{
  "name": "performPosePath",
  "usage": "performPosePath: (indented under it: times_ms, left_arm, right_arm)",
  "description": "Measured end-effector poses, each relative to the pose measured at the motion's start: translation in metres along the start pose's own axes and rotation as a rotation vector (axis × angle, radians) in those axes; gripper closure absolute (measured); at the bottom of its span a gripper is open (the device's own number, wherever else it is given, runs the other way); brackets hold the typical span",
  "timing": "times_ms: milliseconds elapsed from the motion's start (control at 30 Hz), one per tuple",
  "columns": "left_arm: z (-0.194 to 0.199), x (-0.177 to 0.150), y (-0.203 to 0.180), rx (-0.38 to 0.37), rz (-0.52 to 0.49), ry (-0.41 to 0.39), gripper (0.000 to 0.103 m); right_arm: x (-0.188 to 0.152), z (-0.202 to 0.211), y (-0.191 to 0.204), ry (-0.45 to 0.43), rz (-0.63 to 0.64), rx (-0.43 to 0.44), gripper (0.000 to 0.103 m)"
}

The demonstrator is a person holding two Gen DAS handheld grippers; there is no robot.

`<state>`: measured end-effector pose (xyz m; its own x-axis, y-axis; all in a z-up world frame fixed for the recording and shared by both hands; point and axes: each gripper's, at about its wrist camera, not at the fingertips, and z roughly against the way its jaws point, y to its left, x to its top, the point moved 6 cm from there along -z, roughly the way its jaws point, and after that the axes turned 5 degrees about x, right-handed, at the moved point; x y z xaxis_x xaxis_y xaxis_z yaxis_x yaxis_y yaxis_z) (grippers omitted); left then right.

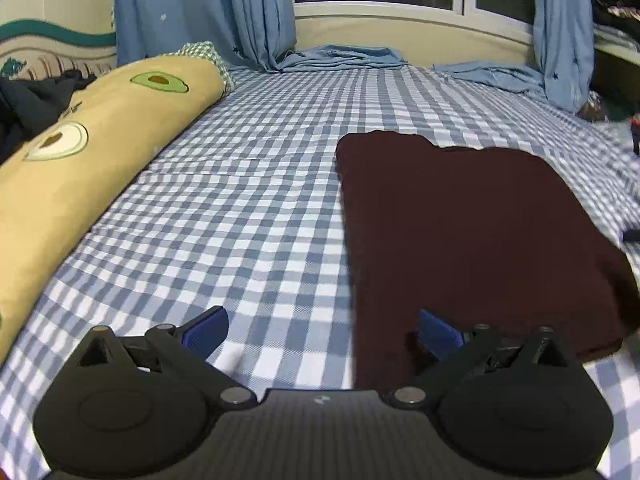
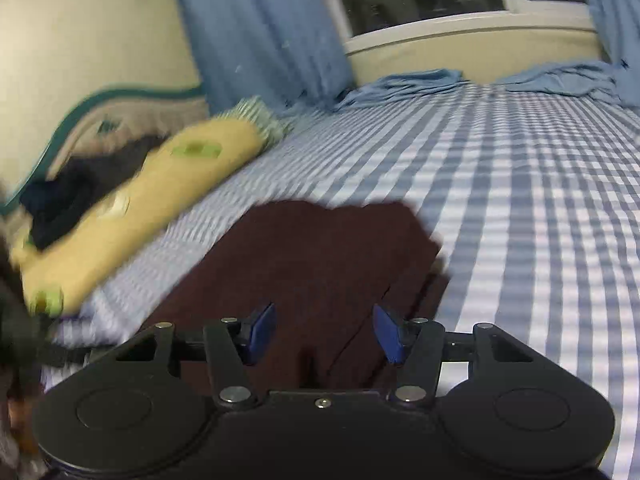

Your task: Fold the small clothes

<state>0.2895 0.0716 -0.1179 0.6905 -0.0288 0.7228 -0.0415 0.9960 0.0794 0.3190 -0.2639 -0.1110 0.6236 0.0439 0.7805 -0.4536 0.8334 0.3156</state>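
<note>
A dark maroon garment (image 1: 468,236) lies flat on the blue-and-white checked bed sheet (image 1: 240,216), folded into a rough rectangle. My left gripper (image 1: 322,330) is open and empty, over the garment's near left edge, with one blue pad (image 1: 440,330) above the cloth and the other above the sheet. In the right wrist view the same garment (image 2: 316,268) lies just ahead, with a folded layer edge on its right side. My right gripper (image 2: 324,330) is open and empty above the garment's near end. This view is blurred.
A long yellow avocado-print pillow (image 1: 92,164) lies along the left of the bed, with dark clothes (image 1: 28,108) behind it. Blue curtains (image 1: 208,8) and their bunched ends (image 1: 340,58) lie at the far edge under the window. The checked sheet (image 2: 540,220) stretches right.
</note>
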Motion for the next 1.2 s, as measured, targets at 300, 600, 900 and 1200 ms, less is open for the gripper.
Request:
performPosePath:
  times_ms: [300, 600, 900, 1200]
  left_arm:
    - [-0.023, -0.017, -0.01, -0.001, -0.016, 0.075, 0.001]
    - [0.003, -0.008, -0.018, 0.0, -0.029, 0.017, 0.001]
    - [-0.001, -0.021, -0.013, 0.007, -0.023, 0.056, 0.001]
    - [0.076, -0.029, -0.01, -0.005, -0.036, 0.042, 0.001]
  right_arm:
    - [-0.06, 0.001, 0.018, 0.118, 0.038, -0.111, 0.047]
    - [-0.043, 0.017, 0.063, 0.033, 0.14, -0.006, 0.045]
    - [-0.06, 0.0, 0.068, 0.108, 0.16, -0.043, 0.046]
    - [-0.025, 0.108, 0.107, -0.085, 0.156, -0.081, 0.001]
